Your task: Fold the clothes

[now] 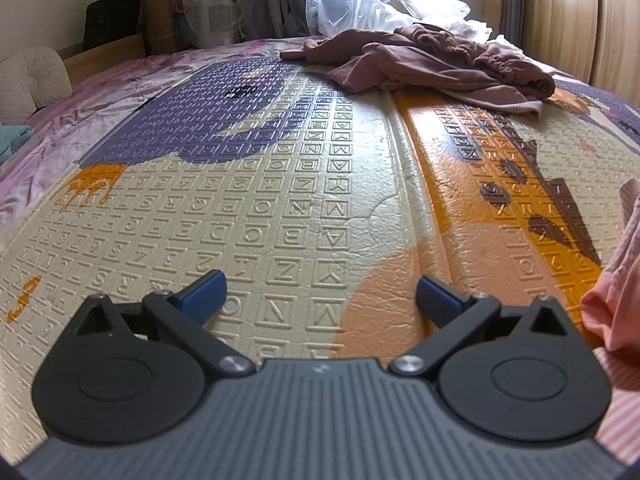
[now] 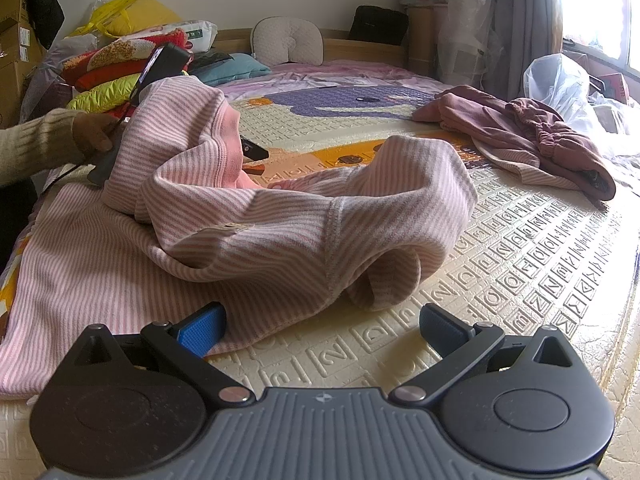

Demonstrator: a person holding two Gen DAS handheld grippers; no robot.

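Striped pink garment [image 2: 248, 216]: lies rumpled on the foam play mat [image 2: 540, 264] that covers the bed, body spread flat at my left, sleeves and neck heaped in the middle, near hem just beside my right fingers.

Left gripper [image 1: 320, 292]: fingers spread wide, nothing between them, hovering low over bare mat; only a pink edge of the garment shows at the far right of its view.

Right gripper [image 2: 322, 324]: fingers likewise parted and empty, aimed at the near sleeve roll.

Maroon garment [image 2: 532, 140]: crumpled further right, well apart from the striped one, untouched.

Plastic bag [image 2: 560, 80]: beyond it, by the window.

Step, as I judge it: folding not begun; the heap needs spreading first. Next move calls for pinching a sleeve or hem and drawing it flat.

Obscured: whether my left hand [image 2: 94, 136] touches the cloth; the garment's far side; its front or back.
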